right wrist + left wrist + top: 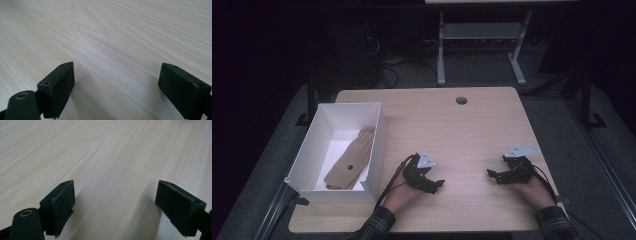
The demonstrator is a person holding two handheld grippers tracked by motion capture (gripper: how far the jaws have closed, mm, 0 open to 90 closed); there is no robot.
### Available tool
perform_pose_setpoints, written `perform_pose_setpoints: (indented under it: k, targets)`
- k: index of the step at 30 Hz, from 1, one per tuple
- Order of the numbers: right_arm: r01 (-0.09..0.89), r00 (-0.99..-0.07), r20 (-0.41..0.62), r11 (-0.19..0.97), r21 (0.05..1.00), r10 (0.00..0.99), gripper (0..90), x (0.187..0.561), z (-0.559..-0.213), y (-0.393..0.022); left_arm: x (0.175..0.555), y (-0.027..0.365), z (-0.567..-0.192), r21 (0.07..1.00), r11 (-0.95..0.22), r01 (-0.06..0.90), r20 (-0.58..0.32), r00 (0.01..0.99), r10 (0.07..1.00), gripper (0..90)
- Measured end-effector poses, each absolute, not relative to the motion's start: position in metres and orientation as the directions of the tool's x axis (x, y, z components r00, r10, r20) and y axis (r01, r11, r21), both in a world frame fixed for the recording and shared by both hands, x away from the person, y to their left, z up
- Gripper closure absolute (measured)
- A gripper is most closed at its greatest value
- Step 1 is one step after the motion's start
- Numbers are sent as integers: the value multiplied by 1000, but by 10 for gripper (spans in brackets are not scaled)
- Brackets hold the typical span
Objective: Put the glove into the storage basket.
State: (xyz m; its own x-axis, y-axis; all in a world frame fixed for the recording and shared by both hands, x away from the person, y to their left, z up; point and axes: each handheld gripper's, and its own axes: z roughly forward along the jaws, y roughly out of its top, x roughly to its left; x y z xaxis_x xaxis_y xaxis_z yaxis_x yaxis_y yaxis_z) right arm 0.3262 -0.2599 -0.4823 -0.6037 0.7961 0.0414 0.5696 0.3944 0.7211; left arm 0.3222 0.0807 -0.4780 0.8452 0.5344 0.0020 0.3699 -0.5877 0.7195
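Note:
A white open box [377, 142] stands on the left part of the light wooden table [462, 135], and a tan glove [349, 160] lies flat inside it. To the right of the box, near the front edge, my left gripper [436, 184] rests low over the wood. Its jaws stand wide apart with nothing between them, and the left gripper view has bare wood grain [116, 195] in the gap. My right gripper [492, 175] sits farther right at the same depth, also open over bare wood [116, 75]. Both hands hold their grippers from below.
A round cable hole [461, 100] sits near the table's far edge. Behind the table stands a grey desk frame [482, 35] with cables on the dark floor. Bare wood stretches between and beyond the two grippers.

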Motion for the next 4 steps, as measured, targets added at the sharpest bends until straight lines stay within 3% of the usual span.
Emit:
perform_pose_setpoints:
  k: [4]
  targets:
    - [573,-596,40,390,721,802,125,326,-482,-260,322,81,-478,719,-590,367,0,849,529,154]
